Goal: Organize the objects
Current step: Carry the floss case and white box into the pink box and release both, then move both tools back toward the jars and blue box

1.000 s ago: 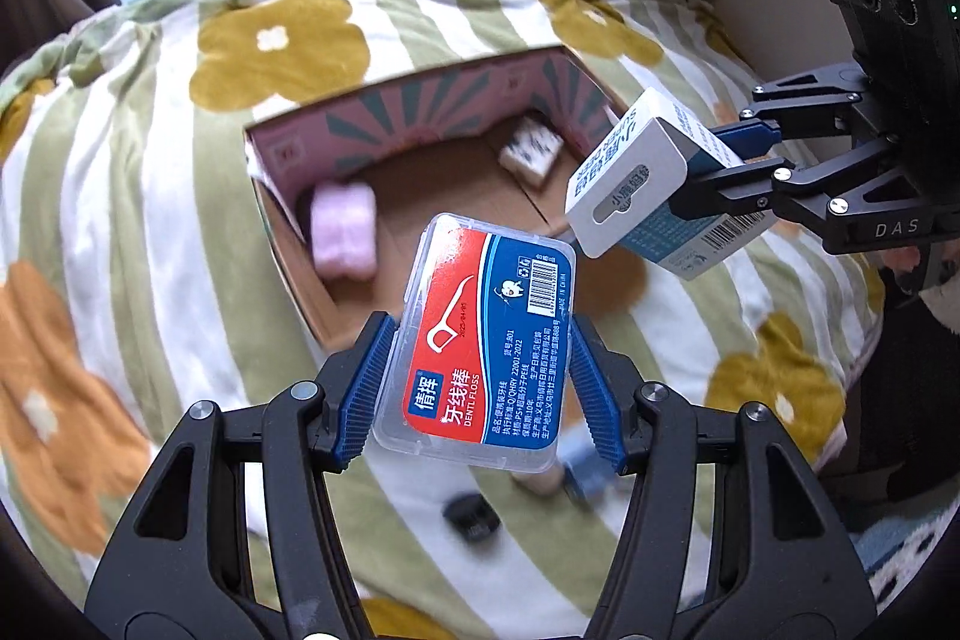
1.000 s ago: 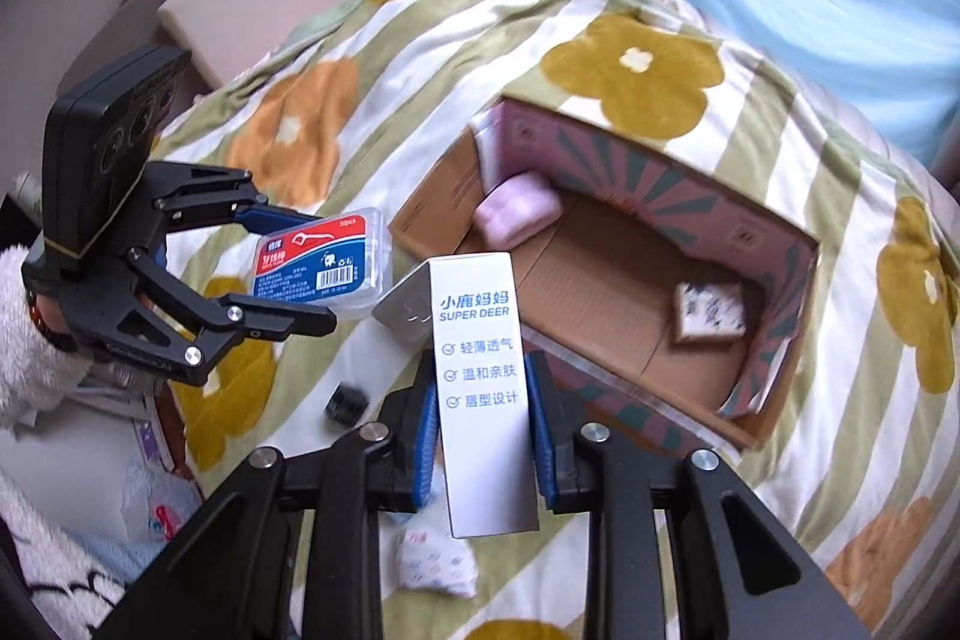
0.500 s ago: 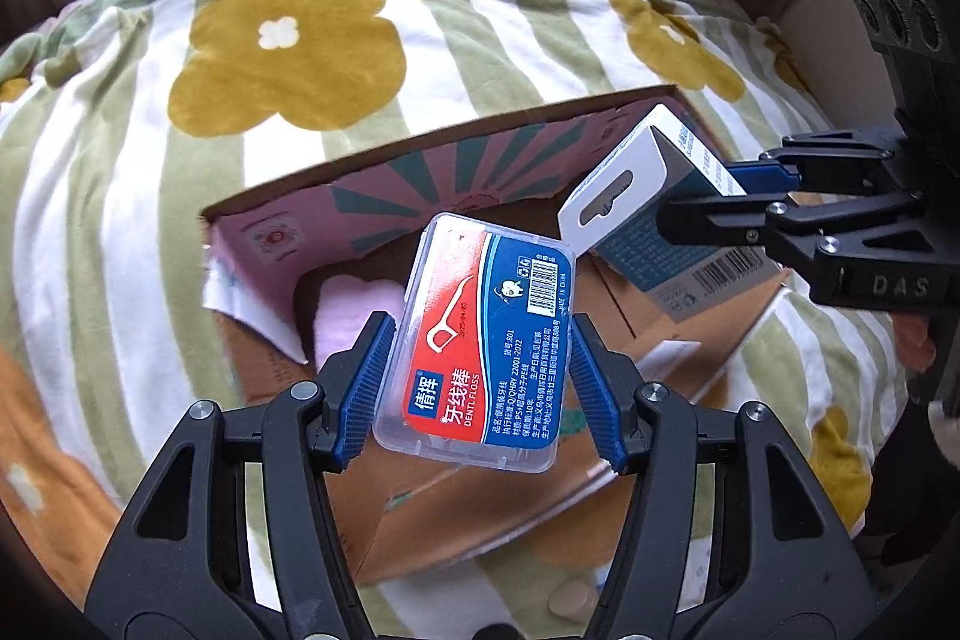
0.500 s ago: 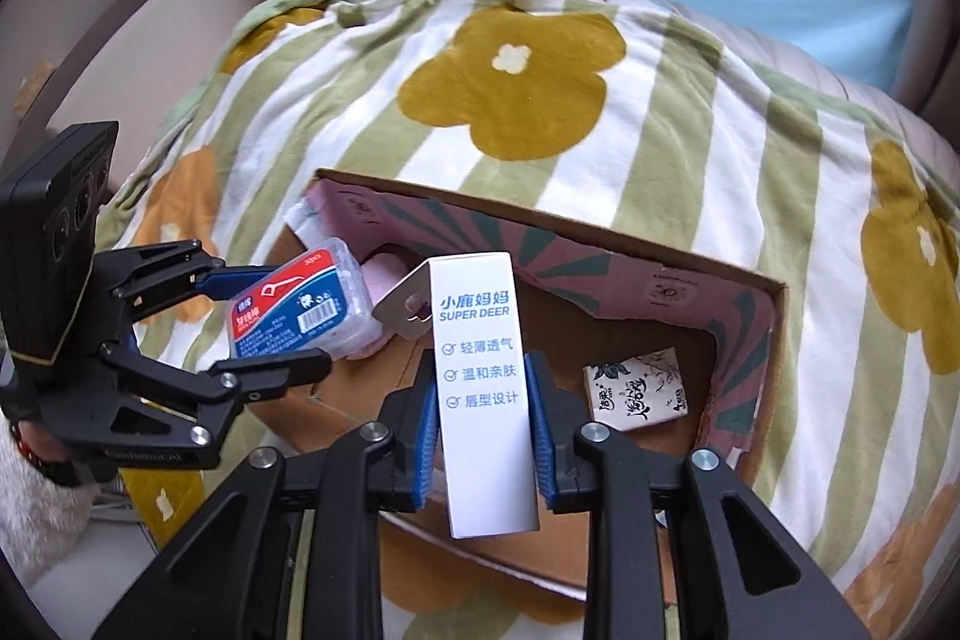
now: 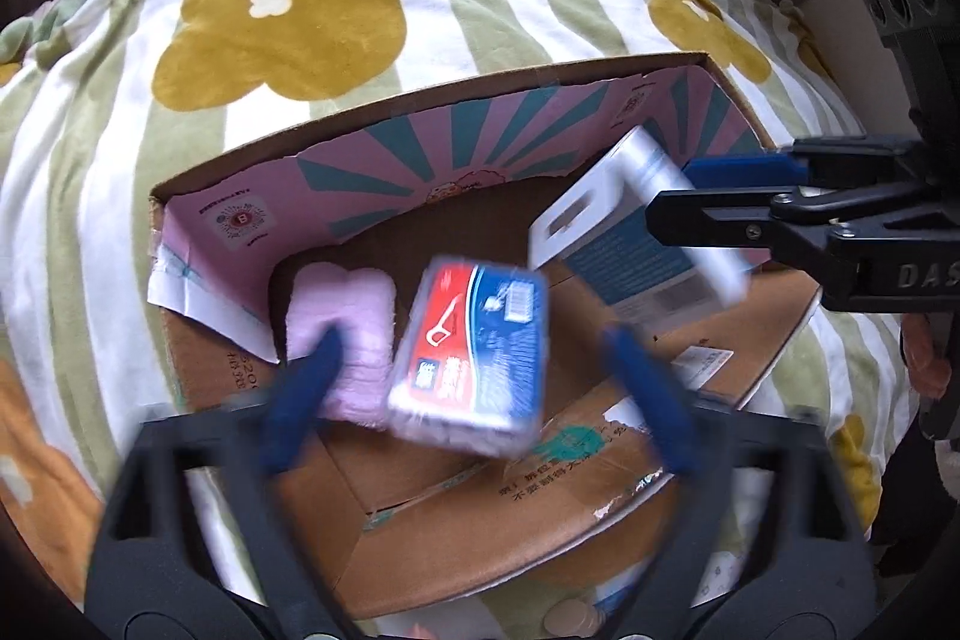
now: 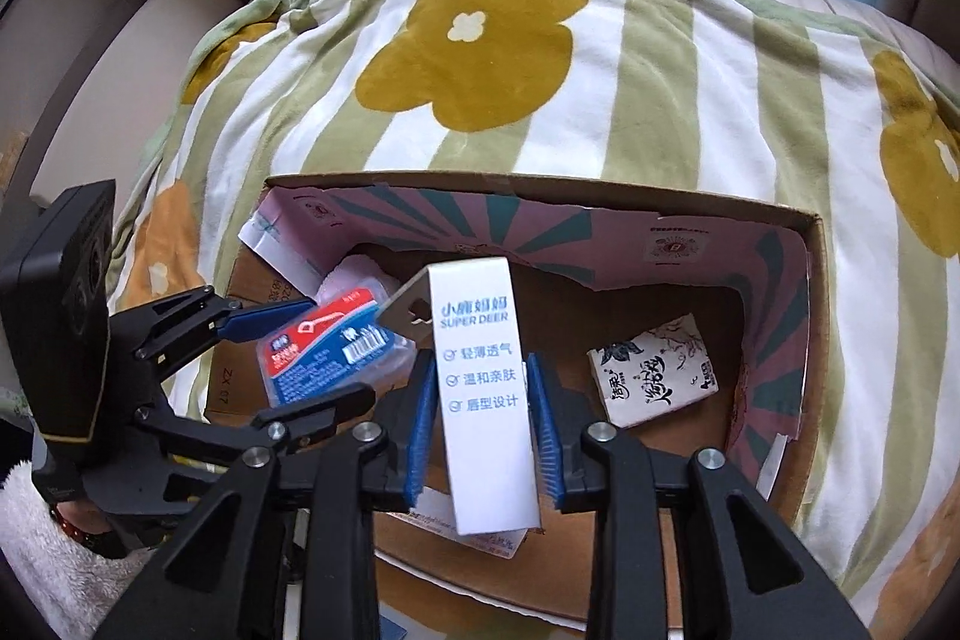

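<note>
An open cardboard box with a pink printed inner wall lies on the flowered blanket. My left gripper is open over the box; the red and blue dental floss case is loose between its spread, blurred fingers, inside the box. My right gripper has opened over the box; the white Super Deer box stands between its blue pads with gaps on both sides.
Inside the box lie a pink plush pad at the left and a small black-and-white packet at the right. The striped green blanket surrounds the box. Small objects lie by the near edge.
Both grippers moved down over the box. My left gripper opened and let go of the floss case, which dropped toward the box floor. My right gripper's fingers spread away from the white box.
</note>
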A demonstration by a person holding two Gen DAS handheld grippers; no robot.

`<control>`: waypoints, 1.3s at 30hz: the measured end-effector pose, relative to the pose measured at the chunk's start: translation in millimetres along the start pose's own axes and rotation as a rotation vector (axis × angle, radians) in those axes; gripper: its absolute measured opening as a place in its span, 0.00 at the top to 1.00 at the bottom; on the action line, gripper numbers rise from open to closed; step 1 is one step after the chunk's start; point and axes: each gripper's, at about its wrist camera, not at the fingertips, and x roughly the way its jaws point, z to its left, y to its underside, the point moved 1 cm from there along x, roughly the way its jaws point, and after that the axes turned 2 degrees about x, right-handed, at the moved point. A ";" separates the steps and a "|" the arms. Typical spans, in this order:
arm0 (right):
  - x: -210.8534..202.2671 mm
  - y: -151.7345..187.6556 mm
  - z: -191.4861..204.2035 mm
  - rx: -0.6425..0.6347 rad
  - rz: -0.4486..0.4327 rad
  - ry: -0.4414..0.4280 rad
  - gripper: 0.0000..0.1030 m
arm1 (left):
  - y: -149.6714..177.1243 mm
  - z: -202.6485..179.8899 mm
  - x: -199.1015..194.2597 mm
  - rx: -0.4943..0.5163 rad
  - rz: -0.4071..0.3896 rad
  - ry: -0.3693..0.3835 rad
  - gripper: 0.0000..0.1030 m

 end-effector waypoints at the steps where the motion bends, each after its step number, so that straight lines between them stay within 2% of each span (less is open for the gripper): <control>1: -3.5 -1.4 -1.9 0.011 -0.014 0.015 0.35 | 0.5 -0.9 -1.5 0.009 -0.004 -0.003 0.00; 2: -8.9 -2.2 -4.0 0.021 -0.037 0.025 0.22 | 1.7 -1.1 -4.2 0.013 -0.012 -0.006 0.00; 5: -22.7 -3.6 -12.2 0.064 -0.074 0.029 0.22 | 7.0 0.2 -11.8 0.010 -0.025 -0.030 0.00; 9: -32.2 -1.3 -18.3 0.089 -0.090 0.025 0.22 | 16.5 5.9 -25.4 -0.037 -0.046 -0.018 0.00; 14: -34.1 6.1 -15.5 0.080 -0.088 0.039 0.22 | 28.5 11.4 -37.9 -0.076 -0.065 -0.011 0.00; 25: -52.5 21.8 6.0 0.026 -0.126 0.055 0.22 | 44.0 8.9 -65.3 -0.085 -0.084 -0.011 0.00; 30: -75.5 32.0 16.3 -0.004 -0.206 0.063 0.22 | 51.0 7.1 -87.1 -0.099 -0.106 -0.010 0.00; 34: -98.0 40.7 22.1 0.003 -0.269 0.035 0.22 | 56.8 3.0 -110.4 -0.101 -0.139 -0.007 0.00; 39: -127.6 53.0 37.9 -0.046 -0.342 0.092 0.22 | 69.0 2.0 -136.7 -0.143 -0.162 0.001 0.00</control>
